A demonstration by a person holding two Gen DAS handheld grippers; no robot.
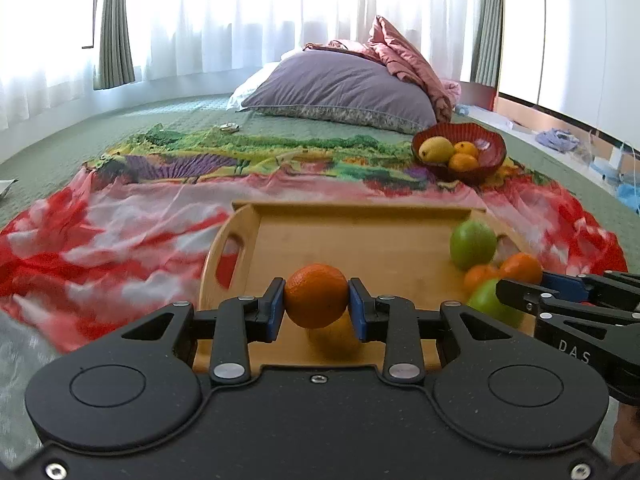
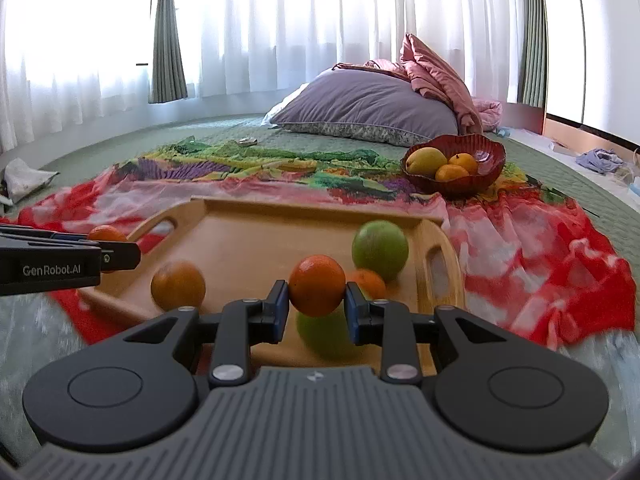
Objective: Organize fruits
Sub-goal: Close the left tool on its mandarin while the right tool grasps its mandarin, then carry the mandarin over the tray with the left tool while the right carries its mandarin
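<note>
Each gripper has an orange pinched between its blue pads, lifted just above the wooden tray (image 1: 360,236). The left gripper (image 1: 316,304) clamps its orange (image 1: 316,295) at the fruit's widest part, held over the near middle of the tray with its shadow on the wood right below. The right gripper (image 2: 317,300) squeezes a second orange (image 2: 317,290) the same way, over the tray's near right part, directly above a green apple (image 2: 320,332) that shows blurred underneath it.

On the tray there is another green apple (image 2: 380,249) towards the far right handle, a small orange (image 2: 370,282) just in front of it, and a loose orange (image 2: 178,285) near the left front edge. The tray rests on a bright red-and-green cloth (image 2: 540,264) spread over the bed. Beyond it, to the right, a red bowl (image 2: 486,168) holds a yellow mango (image 2: 426,161) and two small oranges, near a purple pillow (image 2: 372,108)
</note>
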